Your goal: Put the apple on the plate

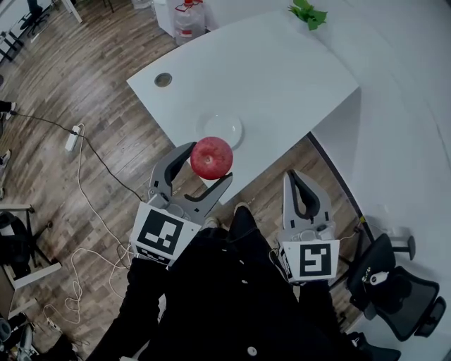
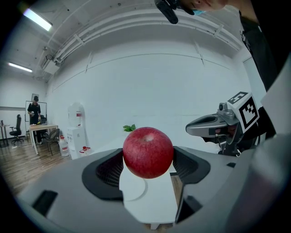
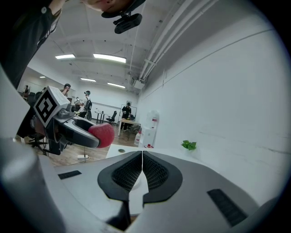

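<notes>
A red apple (image 1: 211, 157) is held in the air between the jaws of my left gripper (image 1: 205, 164), just short of the table's near edge. In the left gripper view the apple (image 2: 148, 152) fills the gap between the dark pads. A small white plate (image 1: 224, 130) lies on the white table (image 1: 282, 77), just beyond the apple; the plate (image 2: 134, 189) shows below the apple in the left gripper view. My right gripper (image 1: 301, 185) is shut and empty, held to the right over the wooden floor; its pads (image 3: 132, 172) meet. The apple (image 3: 102, 134) appears at its left.
A green plant sprig (image 1: 308, 14) sits at the table's far edge. A round cable hole (image 1: 163, 80) is in the table's left corner. A power strip (image 1: 72, 137) and cables lie on the floor left. An office chair (image 1: 394, 285) stands at right. Water bottles (image 1: 189, 20) stand beyond the table.
</notes>
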`<move>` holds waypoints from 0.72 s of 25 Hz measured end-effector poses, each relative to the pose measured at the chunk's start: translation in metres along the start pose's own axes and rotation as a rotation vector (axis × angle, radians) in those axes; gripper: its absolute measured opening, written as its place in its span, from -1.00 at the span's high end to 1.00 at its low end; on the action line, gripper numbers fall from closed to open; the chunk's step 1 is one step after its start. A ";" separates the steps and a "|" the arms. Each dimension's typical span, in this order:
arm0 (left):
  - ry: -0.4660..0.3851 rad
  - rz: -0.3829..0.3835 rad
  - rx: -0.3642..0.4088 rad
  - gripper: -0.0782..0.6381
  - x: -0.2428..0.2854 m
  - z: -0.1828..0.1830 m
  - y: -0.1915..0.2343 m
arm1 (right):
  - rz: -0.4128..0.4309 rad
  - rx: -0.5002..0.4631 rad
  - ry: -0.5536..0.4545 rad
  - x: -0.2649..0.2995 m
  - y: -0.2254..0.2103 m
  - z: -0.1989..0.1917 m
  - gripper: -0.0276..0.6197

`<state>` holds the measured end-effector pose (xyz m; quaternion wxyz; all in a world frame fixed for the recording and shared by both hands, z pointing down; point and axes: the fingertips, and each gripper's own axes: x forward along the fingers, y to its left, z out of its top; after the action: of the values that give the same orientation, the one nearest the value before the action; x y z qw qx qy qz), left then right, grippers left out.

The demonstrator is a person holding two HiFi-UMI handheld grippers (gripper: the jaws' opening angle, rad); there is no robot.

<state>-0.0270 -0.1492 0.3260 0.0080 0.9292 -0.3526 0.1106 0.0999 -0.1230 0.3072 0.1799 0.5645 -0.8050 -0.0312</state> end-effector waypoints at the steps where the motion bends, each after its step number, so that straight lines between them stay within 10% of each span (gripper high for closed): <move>1: 0.004 0.010 -0.002 -0.20 0.001 0.000 0.001 | 0.006 -0.004 -0.008 0.003 -0.003 0.002 0.79; 18: 0.043 0.188 -0.044 -0.20 0.005 0.005 0.022 | 0.208 -0.041 -0.064 0.053 -0.010 0.018 0.79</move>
<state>-0.0372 -0.1693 0.3209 0.0254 0.8889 -0.4405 0.1229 0.0869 -0.1782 0.3014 0.1679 0.4729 -0.8637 -0.0467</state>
